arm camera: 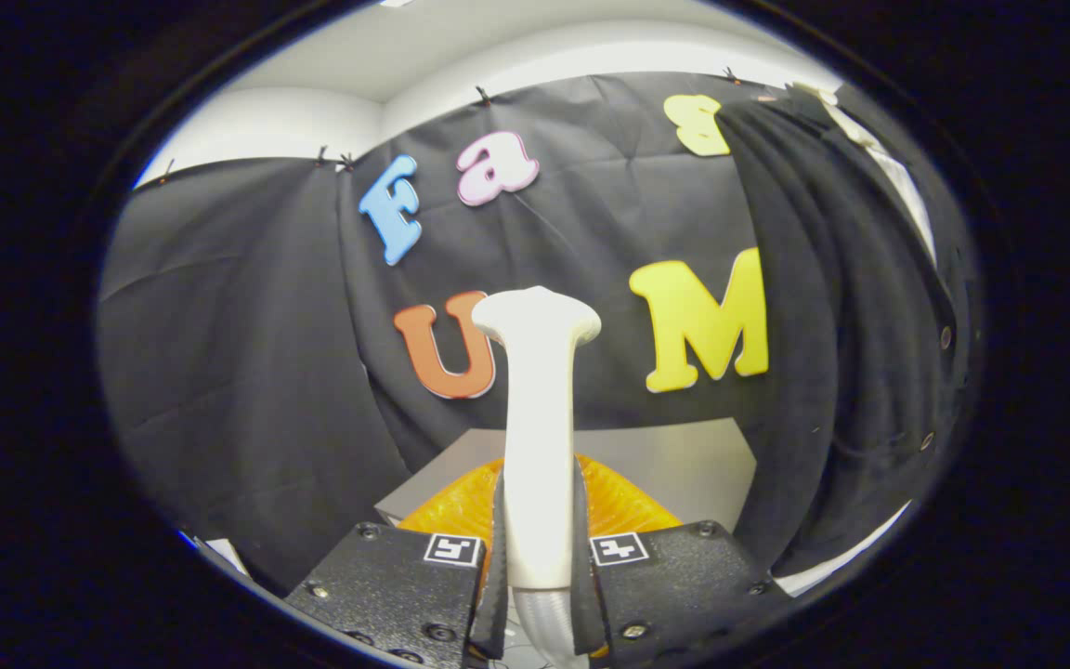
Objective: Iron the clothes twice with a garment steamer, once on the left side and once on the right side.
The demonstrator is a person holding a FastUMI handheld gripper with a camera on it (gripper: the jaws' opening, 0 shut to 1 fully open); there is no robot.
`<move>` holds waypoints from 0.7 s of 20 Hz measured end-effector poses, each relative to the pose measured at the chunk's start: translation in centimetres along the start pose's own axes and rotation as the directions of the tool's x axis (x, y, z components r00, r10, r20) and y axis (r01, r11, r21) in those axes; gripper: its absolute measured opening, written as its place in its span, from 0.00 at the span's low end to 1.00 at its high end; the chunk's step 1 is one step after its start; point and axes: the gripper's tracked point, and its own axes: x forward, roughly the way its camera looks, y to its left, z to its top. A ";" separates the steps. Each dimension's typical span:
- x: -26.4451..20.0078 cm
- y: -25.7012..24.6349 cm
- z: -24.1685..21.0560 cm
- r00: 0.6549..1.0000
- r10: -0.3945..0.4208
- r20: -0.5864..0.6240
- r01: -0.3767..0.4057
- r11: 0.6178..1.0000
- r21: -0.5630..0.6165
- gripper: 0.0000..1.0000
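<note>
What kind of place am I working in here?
Likely a staged recording booth, not a home: a black cloth wall, a dark garment hanging beside it, and the gripper shut on a white garment steamer.

The steamer (538,437) handle hides the middle of the orange thing (461,506) behind it; what that is, I cannot tell. The fingers (496,557) cover the handle's sides.

White garment steamer (539,437) stands upright, head flared; the dark garment (855,353), apparently hanging, drapes to its right.
</note>
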 end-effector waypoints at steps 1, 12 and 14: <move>-1.6 -0.4 1.2 1.000 -0.001 0.027 0.001 1.000 -0.006 0.30; -17.0 -8.5 10.3 0.946 -0.161 0.281 0.166 0.986 0.005 0.30; -18.6 -10.7 11.7 0.930 -0.201 0.309 0.205 0.979 0.019 0.29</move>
